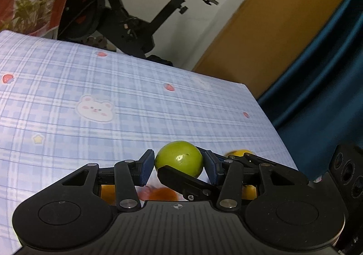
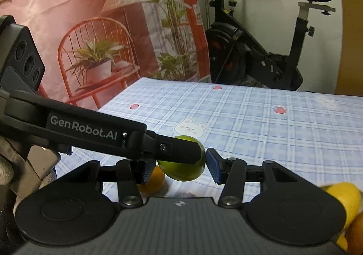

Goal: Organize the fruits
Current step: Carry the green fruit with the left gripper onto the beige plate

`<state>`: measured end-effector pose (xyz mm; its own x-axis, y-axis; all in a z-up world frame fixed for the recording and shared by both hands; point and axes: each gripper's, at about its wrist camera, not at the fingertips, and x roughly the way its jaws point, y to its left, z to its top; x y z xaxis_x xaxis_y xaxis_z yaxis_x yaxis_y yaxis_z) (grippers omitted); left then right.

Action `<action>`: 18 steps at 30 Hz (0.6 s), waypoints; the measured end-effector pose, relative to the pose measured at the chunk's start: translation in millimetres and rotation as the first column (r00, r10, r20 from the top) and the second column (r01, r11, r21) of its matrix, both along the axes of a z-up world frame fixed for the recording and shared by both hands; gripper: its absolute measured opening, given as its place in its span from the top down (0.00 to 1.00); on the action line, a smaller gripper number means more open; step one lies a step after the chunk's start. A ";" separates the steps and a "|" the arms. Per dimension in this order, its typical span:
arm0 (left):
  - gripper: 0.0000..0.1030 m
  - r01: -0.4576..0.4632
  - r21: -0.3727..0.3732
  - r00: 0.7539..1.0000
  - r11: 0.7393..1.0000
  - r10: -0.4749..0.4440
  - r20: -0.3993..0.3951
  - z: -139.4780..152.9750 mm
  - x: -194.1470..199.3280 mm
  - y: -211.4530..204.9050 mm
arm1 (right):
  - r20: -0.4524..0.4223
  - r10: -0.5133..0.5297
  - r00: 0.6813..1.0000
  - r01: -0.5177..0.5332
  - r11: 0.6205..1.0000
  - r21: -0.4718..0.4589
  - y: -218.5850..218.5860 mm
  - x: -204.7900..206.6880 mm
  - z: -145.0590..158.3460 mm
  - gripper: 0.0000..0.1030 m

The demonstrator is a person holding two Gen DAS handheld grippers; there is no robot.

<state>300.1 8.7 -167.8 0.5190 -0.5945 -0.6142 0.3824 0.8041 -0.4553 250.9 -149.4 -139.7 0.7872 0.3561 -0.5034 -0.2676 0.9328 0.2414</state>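
A green round fruit sits between the blue pads of my left gripper, which is shut on it above the blue checked cloth. The same green fruit shows in the right wrist view, with the left gripper's finger lying across it. My right gripper surrounds the fruit too; its right pad touches or nearly touches the fruit, and its left pad is hidden behind the other gripper. An orange fruit lies below, and yellow fruit sits at the right edge.
The table carries a blue checked cloth with bear and strawberry prints. An exercise bike stands behind it. A printed backdrop hangs at left, a blue curtain at right. Orange and yellow fruit lie under the left gripper.
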 end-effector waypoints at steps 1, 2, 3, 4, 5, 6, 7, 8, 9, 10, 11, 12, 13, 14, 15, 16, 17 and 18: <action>0.51 0.009 0.007 1.000 1.000 -0.009 0.004 2.4 -3.0 -3.7 | 0.004 -0.008 1.000 0.008 1.000 0.009 -3.7 -4.0 0.8 0.50; 0.51 0.018 0.013 1.000 1.000 -0.018 0.008 5.1 -6.2 -7.8 | 0.007 -0.015 1.000 0.015 1.000 0.019 -7.8 -7.5 1.3 0.50; 0.51 0.026 0.016 1.000 1.000 -0.027 0.009 6.9 -9.2 -10.9 | 0.010 -0.024 1.000 0.023 0.999 0.030 -12.4 -12.5 2.3 0.50; 0.52 0.035 0.023 0.999 0.999 -0.036 0.010 9.1 -12.4 -15.5 | 0.014 -0.034 0.999 0.033 0.999 0.041 -16.5 -17.0 3.2 0.50; 0.52 0.043 0.033 0.999 0.999 -0.044 0.012 10.6 -14.9 -20.7 | 0.018 -0.045 0.999 0.044 0.998 0.051 -21.0 -22.8 3.6 0.50; 0.52 0.053 0.044 0.998 0.998 -0.054 0.014 12.6 -17.6 -26.6 | 0.020 -0.051 0.998 0.050 0.997 0.056 -25.0 -27.4 4.2 0.50; 0.52 0.061 0.056 0.998 0.997 -0.063 0.017 14.8 -20.3 -32.8 | 0.024 -0.057 0.998 0.056 0.997 0.059 -29.3 -31.7 4.8 0.50; 0.52 0.068 0.065 0.997 0.996 -0.070 0.019 16.4 -22.6 -38.8 | 0.027 -0.065 0.998 0.063 0.996 0.066 -33.8 -35.7 5.5 0.50; 0.52 0.077 0.073 0.997 0.994 -0.079 0.021 18.5 -25.3 -45.3 | 0.028 -0.074 0.997 0.071 0.995 0.076 -39.6 -39.8 6.3 0.50; 0.52 0.086 0.080 0.996 0.993 -0.088 0.025 20.1 -27.8 -51.7 | 0.029 -0.082 0.996 0.079 0.993 0.086 -46.3 -44.0 7.2 0.50; 0.52 0.095 0.086 0.995 0.992 -0.098 0.027 21.6 -30.2 -58.4 | 0.031 -0.093 0.995 0.089 0.991 0.096 -52.1 -47.9 7.8 0.50; 0.51 0.105 0.092 0.994 0.990 -0.109 0.030 23.5 -33.1 -65.5 | 0.035 -0.104 0.994 0.100 0.990 0.104 -58.2 -52.5 8.4 0.50; 0.52 0.116 0.096 0.992 0.989 -0.120 0.031 24.9 -35.9 -72.8 | 0.038 -0.113 0.993 0.108 0.988 0.108 -63.6 -56.9 8.6 0.50; 0.52 0.126 0.099 0.991 0.987 -0.130 0.031 25.4 -37.8 -79.5 | 0.041 -0.123 0.992 0.118 0.987 0.111 -68.9 -61.5 8.9 0.50; 0.52 0.138 0.101 0.989 0.985 -0.142 0.030 25.9 -40.3 -86.8 | 0.043 -0.135 0.990 0.129 0.985 0.115 -74.6 -66.3 8.9 0.50; 0.52 0.150 0.104 0.988 0.983 -0.154 0.030 26.3 -42.9 -94.4 | 0.043 -0.147 0.988 0.140 0.983 0.120 -80.4 -71.3 8.6 0.50; 0.52 0.163 0.106 0.986 0.981 -0.167 0.029 26.5 -45.7 -101.5 | 0.042 -0.158 0.987 0.151 0.981 0.124 -85.4 -76.3 8.2 0.50; 0.52 0.178 0.108 0.983 0.978 -0.182 0.028 26.3 -48.5 -109.3 | 0.041 -0.171 0.984 0.164 0.978 0.130 -91.3 -82.0 7.7 0.50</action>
